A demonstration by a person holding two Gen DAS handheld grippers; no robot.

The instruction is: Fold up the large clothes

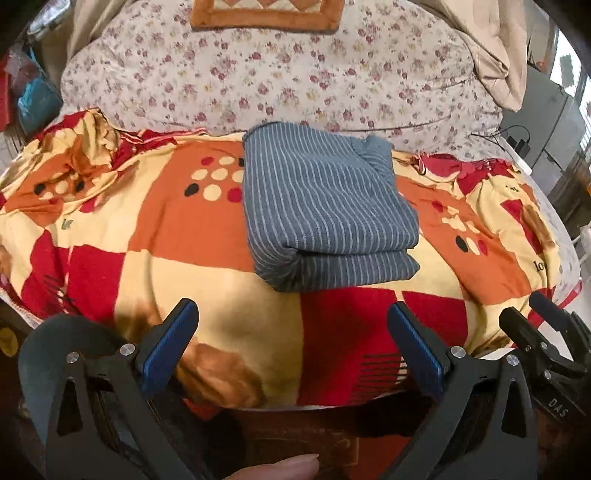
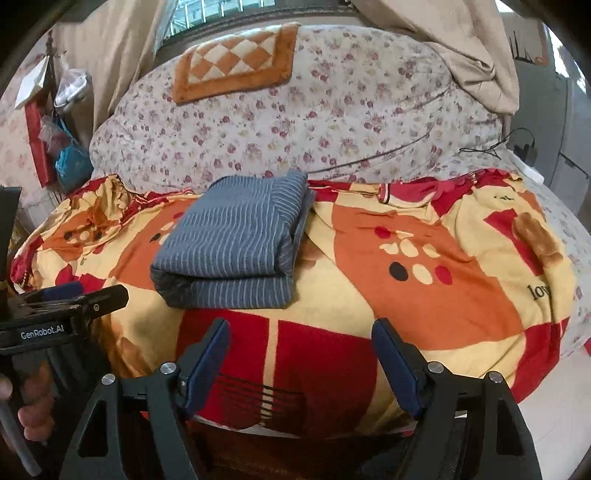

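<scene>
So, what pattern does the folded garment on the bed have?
Blue-grey with thin white stripes; the folded garment shows best in the left wrist view.

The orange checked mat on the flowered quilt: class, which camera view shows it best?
The right wrist view: the orange checked mat shows whole, its checks and border clear. The left wrist view crops it at the top edge.

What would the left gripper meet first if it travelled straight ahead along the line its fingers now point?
Probably the patterned blanket: the open left gripper tilts downward, with only blanket showing between its fingers. The folded striped garment lies farther on, so likely second. Depth is uncertain.
</scene>
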